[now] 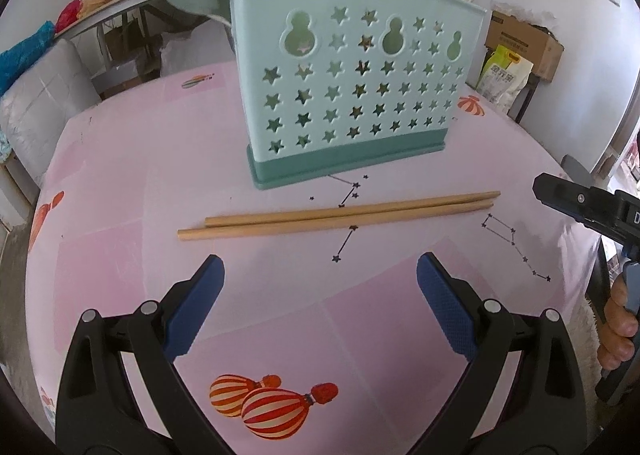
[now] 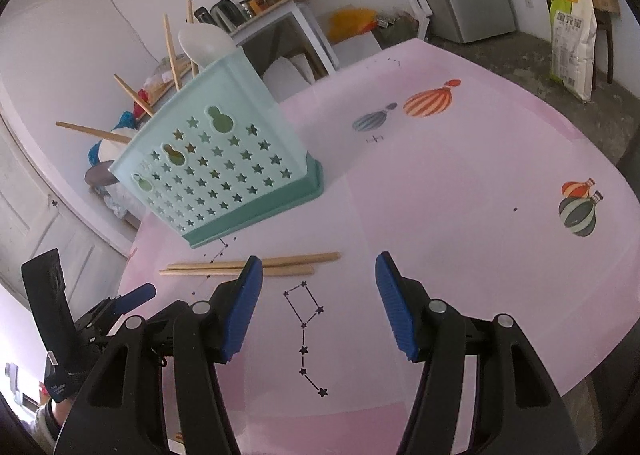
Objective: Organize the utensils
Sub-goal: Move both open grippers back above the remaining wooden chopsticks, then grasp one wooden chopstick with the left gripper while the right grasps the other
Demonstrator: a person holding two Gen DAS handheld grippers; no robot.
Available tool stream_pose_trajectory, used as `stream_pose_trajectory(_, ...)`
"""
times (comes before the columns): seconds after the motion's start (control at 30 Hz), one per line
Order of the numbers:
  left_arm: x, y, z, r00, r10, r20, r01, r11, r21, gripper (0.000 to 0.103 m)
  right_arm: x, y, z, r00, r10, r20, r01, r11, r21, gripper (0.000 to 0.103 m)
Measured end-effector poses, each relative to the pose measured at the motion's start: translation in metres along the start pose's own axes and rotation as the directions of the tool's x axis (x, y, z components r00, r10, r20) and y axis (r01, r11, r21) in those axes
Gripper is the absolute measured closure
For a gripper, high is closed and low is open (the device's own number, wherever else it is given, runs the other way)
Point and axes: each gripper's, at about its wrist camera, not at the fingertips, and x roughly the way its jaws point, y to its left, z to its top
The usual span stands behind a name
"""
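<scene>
Left tool (image 1: 320, 311): spread, empty, above the counter (image 1: 120, 191) near its front edge.
Chopsticks (image 1: 340, 215): two, side by side, flat mid-counter, just ahead of both tools.
Holder (image 1: 352, 87): teal, star-punched, upright behind them, holding more sticks.
Right tool (image 2: 318, 305): spread, empty.

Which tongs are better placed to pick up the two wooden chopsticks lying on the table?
Probably the left tongs: open, with the two wooden chopsticks centred ahead. The right tongs face past their end.
</scene>
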Motion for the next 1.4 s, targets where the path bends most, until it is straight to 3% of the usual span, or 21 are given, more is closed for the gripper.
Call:
stream_pose_trajectory(0.63,0.005,0.009,0.000,0.999,0.006,-0.040,-0.007,1.000,-0.025,0.010,0.004,-0.007,-0.003,0.999,0.014,-0.039,-0.012,0.999,0.039,0.039)
stream_pose_trajectory(0.8,-0.007,0.002,0.016,0.996,-0.084,0.011,0.083,0.995,0.049,0.010,0.002,-0.013,-0.001,0.999,0.027,-0.034,-0.025,0.998,0.063,0.039)
stream_pose_trajectory(1.0,-0.006,-0.008,0.041,0.979,-0.201,0.029,0.190,0.959,0.212,0.011,0.003,-0.015,0.000,0.998,0.050,-0.039,-0.047,0.996,0.080,0.039)
stream_pose_trajectory(1.23,0.031,-0.024,0.039,0.986,-0.119,-0.118,0.160,0.878,0.451,0.034,0.000,-0.012,0.000,0.995,0.088,-0.043,-0.085,0.994,0.070,0.039)
stream_pose_trajectory(1.33,0.031,-0.022,0.039,0.983,-0.142,-0.118,0.182,0.858,0.481,0.038,0.000,-0.013,0.000,0.994,0.099,-0.045,-0.096,0.993,0.074,0.039)
stream_pose_trajectory(1.4,0.030,-0.021,0.041,0.980,-0.148,-0.135,0.196,0.849,0.490,0.050,0.001,-0.014,-0.001,0.993,0.105,-0.048,-0.101,0.992,0.079,0.039)
